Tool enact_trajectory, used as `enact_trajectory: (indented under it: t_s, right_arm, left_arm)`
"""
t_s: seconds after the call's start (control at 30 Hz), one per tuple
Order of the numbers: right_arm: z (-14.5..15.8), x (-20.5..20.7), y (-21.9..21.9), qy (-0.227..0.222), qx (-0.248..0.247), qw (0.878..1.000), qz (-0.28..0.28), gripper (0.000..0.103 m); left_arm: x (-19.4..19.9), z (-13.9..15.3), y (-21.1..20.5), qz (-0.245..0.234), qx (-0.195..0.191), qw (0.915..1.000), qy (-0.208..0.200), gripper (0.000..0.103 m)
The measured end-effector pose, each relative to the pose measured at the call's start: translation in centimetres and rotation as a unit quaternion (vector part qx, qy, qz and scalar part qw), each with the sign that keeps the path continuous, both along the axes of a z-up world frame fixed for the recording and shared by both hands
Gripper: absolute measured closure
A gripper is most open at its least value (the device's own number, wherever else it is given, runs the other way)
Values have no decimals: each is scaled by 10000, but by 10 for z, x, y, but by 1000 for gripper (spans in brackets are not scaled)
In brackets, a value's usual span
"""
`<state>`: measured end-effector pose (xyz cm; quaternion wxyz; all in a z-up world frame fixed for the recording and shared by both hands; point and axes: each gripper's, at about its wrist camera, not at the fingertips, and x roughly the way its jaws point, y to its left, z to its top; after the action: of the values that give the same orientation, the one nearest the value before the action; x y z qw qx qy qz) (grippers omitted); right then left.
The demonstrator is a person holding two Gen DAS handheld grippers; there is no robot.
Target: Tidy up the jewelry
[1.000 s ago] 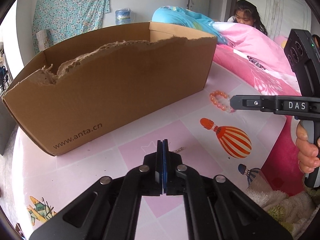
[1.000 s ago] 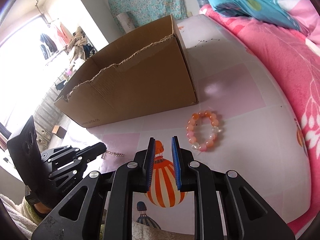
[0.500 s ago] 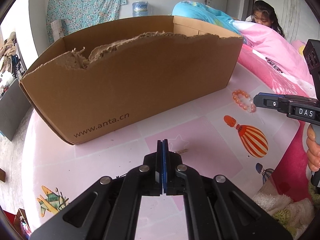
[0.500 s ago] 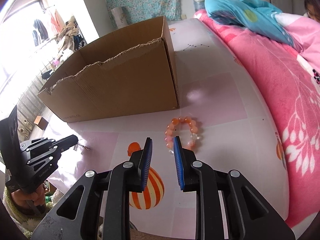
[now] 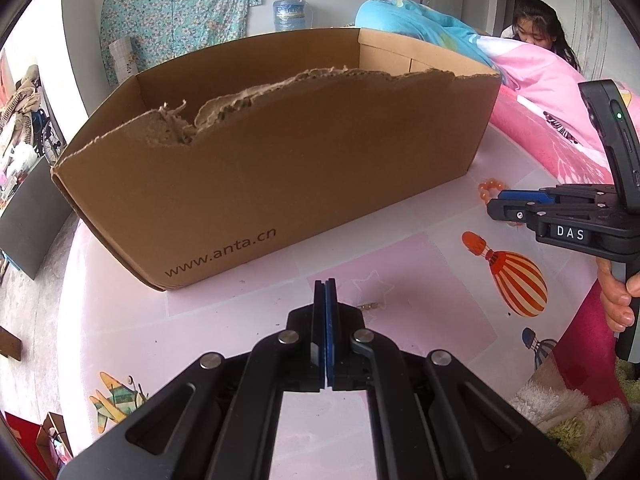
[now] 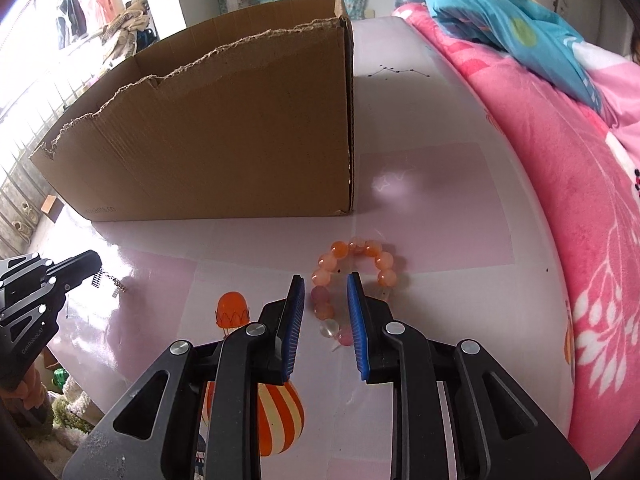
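Closest to us, our left gripper (image 5: 326, 286) is clenched, its two blue pads pressed flat together with nothing between them, and it hangs over the pink mat (image 5: 240, 312). Just beyond its tip, a little to the right, lies a small metal chain (image 5: 369, 305); from the right wrist camera the same chain (image 6: 107, 282) sits right at the tip of that left gripper (image 6: 94, 260), though we cannot tell whether it touches. Our right gripper (image 6: 325, 280) is released, its fingers parted and straddling the near left side of the bead bracelet (image 6: 354, 276), with a few beads in the gap but the pads not pressing on them. The bracelet, a loop of orange, pink and clear beads, lies flat on the mat just in front of the right corner of the cardboard box (image 6: 224, 128), near it but apart from it. A striped balloon picture (image 6: 276, 408) is printed on the mat under our right gripper. The box stands open, its near wall torn along the top edge. Beyond the mat to the right lies a pink blanket (image 6: 560, 160) with a blue quilt (image 6: 512, 12) on top, and a person (image 5: 540, 28) sits behind them.
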<state>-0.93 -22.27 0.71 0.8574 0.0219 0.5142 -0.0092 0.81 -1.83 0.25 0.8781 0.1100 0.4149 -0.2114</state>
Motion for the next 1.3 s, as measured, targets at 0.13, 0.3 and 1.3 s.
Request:
enact_trajectory:
  t_s: [0.13, 0.3, 1.3]
  right_arm:
    - [0, 0, 3, 15, -85, 10000, 23, 81]
    - [0, 1, 8, 42, -75, 9999, 59, 81]
    - [-3, 8, 18, 73, 178, 9997, 169, 83]
  left_arm:
    - [1, -1, 0, 35, -3, 10000, 30, 103]
    - [1, -1, 1, 36, 44, 10000, 8, 103]
    - [2, -9, 12, 178, -117, 9997, 68, 103]
